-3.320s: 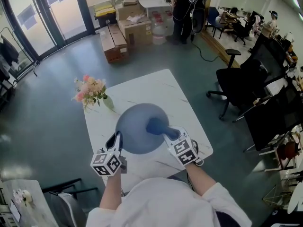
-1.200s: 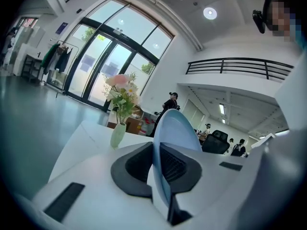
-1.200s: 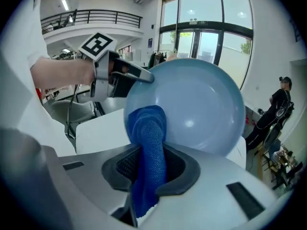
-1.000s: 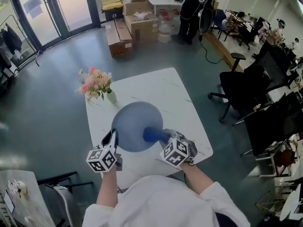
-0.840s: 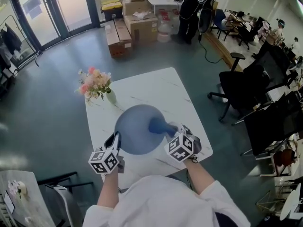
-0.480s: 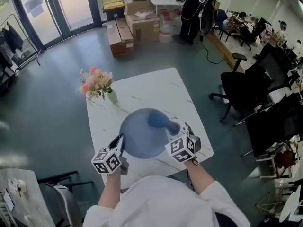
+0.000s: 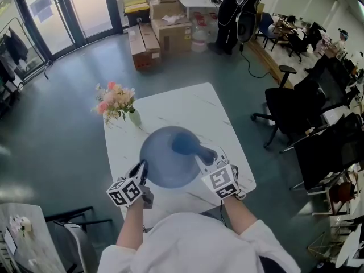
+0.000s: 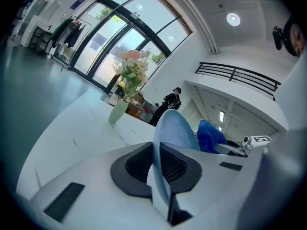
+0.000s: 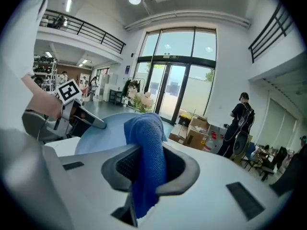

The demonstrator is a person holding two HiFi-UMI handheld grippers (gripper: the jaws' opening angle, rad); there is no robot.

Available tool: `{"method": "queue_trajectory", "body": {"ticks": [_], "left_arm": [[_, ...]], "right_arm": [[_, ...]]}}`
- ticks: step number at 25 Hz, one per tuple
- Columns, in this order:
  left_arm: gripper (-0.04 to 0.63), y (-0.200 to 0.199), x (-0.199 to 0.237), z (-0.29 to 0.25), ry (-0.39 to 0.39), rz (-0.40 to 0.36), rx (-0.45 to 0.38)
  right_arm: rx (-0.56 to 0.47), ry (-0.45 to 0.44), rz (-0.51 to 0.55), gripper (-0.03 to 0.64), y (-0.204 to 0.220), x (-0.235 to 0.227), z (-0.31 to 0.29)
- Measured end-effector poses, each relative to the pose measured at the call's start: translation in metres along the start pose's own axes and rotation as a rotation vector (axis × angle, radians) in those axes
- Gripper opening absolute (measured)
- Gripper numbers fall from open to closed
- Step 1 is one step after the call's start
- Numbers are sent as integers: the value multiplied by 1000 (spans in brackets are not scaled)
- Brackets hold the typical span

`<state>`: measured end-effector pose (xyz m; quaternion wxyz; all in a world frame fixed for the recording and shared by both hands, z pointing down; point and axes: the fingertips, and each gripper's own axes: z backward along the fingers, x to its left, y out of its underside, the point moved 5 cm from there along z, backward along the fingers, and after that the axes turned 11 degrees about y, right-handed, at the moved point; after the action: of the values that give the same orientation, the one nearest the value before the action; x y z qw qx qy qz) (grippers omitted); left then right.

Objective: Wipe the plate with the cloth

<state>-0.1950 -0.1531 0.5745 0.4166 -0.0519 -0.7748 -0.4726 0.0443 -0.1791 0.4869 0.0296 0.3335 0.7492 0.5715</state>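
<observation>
In the head view, the left tongs hold the near-left rim of the blue plate over the white bench. The right tongs come in from the plate's right, with a blue cloth bunched just ahead of their tips on the plate's face. A vase of flowers stands well beyond the left tongs, near the bench's far-left corner. In the left gripper view, the jaws are clamped on the plate's edge; the plate rises edge-on ahead of them, and the cloth shows just to its right. In the right gripper view, the jaws are pinched on a fold of the cloth, which hangs through them and stands up in front, with the plate's face just past it to the left. The wiping looks to be under way, mid-stroke. The next move probably calls for pressing the cloth onto the face and sweeping it across the parts not yet covered. Meanwhile the left tongs must hold the rim firmly so the plate neither swings nor slips.
</observation>
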Motion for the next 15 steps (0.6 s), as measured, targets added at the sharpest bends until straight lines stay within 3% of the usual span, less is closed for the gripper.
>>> {"method": "queue_trajectory", "body": {"ticks": [5,15], "left_arm": [[44,14,20,-8,-36,50,17],[44,39,51,-29,-113,135,82]], "right_arm": [[21,-20,-90,92,11,7,7],[65,-5,-128,92,32,11,20]]}}
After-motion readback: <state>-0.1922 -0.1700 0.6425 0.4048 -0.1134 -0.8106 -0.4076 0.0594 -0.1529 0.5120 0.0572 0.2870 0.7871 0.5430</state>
